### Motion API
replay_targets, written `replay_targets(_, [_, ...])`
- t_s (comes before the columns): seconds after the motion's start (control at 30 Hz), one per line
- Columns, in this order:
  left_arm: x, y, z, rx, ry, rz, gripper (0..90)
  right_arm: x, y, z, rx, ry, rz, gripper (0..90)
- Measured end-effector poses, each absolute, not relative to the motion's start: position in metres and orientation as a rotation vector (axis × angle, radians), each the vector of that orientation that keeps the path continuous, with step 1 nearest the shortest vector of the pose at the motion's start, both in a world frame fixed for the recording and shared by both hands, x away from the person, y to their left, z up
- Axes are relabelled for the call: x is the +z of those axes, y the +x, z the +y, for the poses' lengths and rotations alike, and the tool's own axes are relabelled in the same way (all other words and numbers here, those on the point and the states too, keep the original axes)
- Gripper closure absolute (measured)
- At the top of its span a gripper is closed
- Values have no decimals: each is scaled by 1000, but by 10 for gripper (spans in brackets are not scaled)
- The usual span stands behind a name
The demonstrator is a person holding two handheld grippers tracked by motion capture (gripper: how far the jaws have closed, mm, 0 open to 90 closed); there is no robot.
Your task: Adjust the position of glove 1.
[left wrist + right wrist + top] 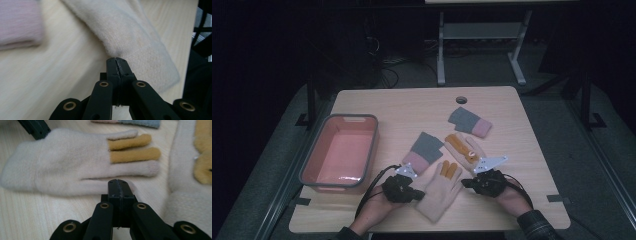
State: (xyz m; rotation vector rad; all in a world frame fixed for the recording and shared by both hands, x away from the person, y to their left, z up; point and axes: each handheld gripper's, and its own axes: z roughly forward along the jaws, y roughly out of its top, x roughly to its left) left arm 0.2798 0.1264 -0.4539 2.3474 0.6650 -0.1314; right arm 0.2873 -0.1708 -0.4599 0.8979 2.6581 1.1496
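Observation:
A cream glove (439, 194) with yellow fingers lies flat near the table's front edge, between my two grippers. My left gripper (418, 192) comes in from its left and is shut on the glove's side edge (130, 32), where the fabric puckers at the tips (117, 60). My right gripper (464, 183) sits on the glove's right. Its jaws are shut tight, and the tips (117, 181) rest against the glove's thumb (90, 186) with nothing seen between them. The matching cream glove (462, 146) lies just behind, also at the right of the right gripper view (190, 182).
A pink and grey glove (426, 149) lies left of centre, and a second one (469, 121) lies farther back. A pink bin with a grey rim (312, 160) stands empty at the table's left. A cable hole (461, 100) is near the far edge.

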Motion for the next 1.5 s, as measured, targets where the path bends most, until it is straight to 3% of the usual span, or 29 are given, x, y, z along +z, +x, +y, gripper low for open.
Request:
replay_targets(0.83, [-460, 275, 52, -197, 2355, 473, 887, -467, 319, -149, 1072, 924, 2653, 900])
replay_targets(1.0, [-457, 273, 54, -188, 2340, 454, 847, -467, 322, -146, 1066, 917, 2649, 900])
replay_targets(1.07, [-454, 274, 61, -175, 2329, 465, 831, -465, 322, -151, 1091, 921, 2631, 849])
replay_targets(1.3, [-449, 276, 95, -83, 2313, 479, 656, -457, 325, -168, 1122, 1022, 2580, 690])
replay_targets(1.5, [-452, 277, 124, 9, 2328, 498, 484, -452, 325, -178, 1142, 1035, 2533, 644])
